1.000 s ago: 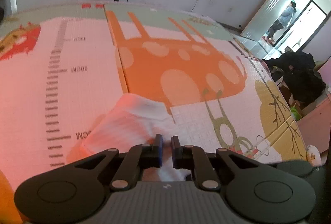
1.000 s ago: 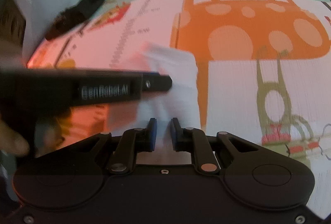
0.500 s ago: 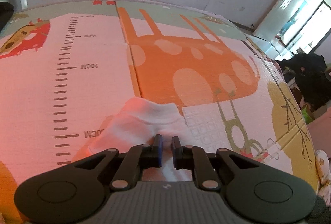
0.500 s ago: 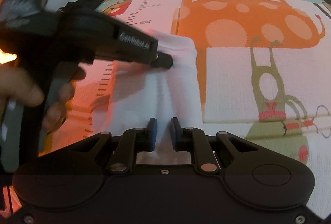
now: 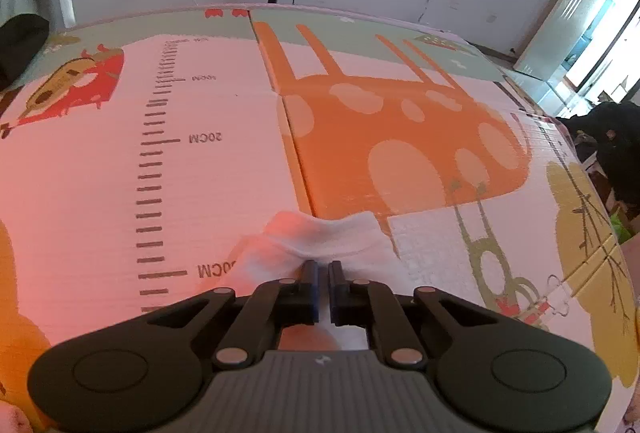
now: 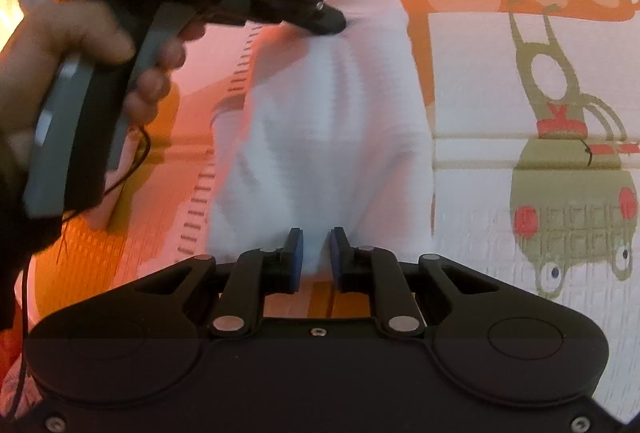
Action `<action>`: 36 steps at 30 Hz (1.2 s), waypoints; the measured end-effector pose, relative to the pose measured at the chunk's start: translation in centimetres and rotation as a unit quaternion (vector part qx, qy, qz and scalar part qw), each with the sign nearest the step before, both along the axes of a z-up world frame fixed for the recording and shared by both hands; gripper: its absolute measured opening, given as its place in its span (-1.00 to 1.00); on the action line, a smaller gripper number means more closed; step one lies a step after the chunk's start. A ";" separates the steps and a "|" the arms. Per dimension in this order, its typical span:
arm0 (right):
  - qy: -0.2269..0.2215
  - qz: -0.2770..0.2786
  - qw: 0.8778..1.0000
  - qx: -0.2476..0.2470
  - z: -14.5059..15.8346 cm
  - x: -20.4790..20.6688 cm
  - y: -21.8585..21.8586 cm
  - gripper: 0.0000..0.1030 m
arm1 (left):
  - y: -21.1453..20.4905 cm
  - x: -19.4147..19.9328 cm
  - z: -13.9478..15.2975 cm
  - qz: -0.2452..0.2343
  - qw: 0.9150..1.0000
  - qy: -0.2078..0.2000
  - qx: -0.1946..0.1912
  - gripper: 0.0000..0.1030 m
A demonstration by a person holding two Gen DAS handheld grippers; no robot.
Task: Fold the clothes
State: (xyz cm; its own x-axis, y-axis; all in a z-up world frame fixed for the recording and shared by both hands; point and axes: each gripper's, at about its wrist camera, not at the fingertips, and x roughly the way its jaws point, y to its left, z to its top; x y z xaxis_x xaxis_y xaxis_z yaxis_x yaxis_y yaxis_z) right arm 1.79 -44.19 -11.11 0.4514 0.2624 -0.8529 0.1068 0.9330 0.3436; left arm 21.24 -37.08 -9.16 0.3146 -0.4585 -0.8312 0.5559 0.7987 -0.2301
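Note:
A white garment (image 5: 320, 239) lies bunched on the cartoon play mat (image 5: 80, 173). My left gripper (image 5: 323, 267) pinches a gathered fold at the garment's far edge, and its jaws are closing with the cloth between them. In the right wrist view the garment (image 6: 328, 113) stretches from the left gripper (image 6: 334, 24), held by a person's hand (image 6: 80, 45), down to my right gripper (image 6: 316, 239). The right gripper is shut on the garment's near edge, with cloth between its blue pads (image 6: 297, 253).
The mat (image 6: 480, 73) shows an orange giraffe and a printed ruler. A black item (image 5: 20, 41) sits at the mat's far left corner. A dark pile of clothes (image 5: 616, 153) lies off the right edge near an open door (image 5: 580, 13).
The right gripper has slid along the mat with the cloth, so the garment now stretches taut between both grippers. The left gripper has tilted a little and its jaws have narrowed on the fold.

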 end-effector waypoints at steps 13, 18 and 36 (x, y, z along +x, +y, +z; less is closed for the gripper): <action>-0.033 -0.009 0.999 0.016 3.8 -2.0 -1.0 -0.71 | 1.9 -0.2 4.6 0.013 0.998 -0.041 -0.041 -0.72; -0.065 -0.033 0.997 0.018 5.8 -0.5 -2.2 -0.71 | 2.3 -1.9 6.5 -0.020 0.997 -0.041 -0.064 -0.75; -0.047 -0.043 0.998 0.015 1.3 4.2 3.2 -0.70 | 3.8 -3.0 1.0 -0.055 0.997 0.049 -0.017 -0.74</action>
